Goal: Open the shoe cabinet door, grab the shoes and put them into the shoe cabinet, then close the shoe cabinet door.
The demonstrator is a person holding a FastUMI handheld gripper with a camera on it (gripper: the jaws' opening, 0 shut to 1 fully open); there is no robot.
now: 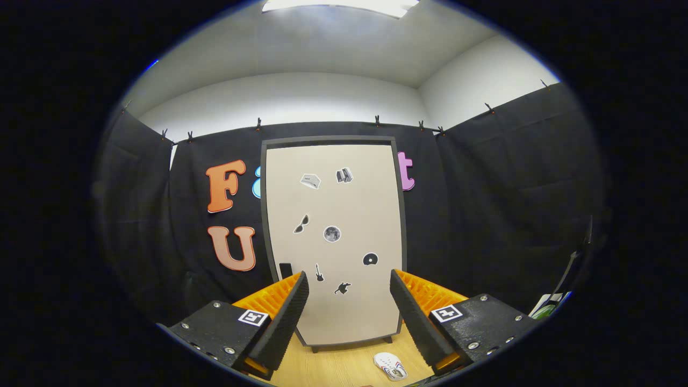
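Shoe cabinet (334,242) stands ahead with its door closed; gripper (349,306) faces it, fingers spread and empty, apparently lining up to open it, shoe (391,366) on the floor nearby.

Beige shoe cabinet door (333,215) in a dark grey frame, dotted with small black-and-grey stickers (332,234). White shoe (391,366) with red and blue stripes, on a pale wood-grain floor (333,368). Black cloth wall (484,215), white above.
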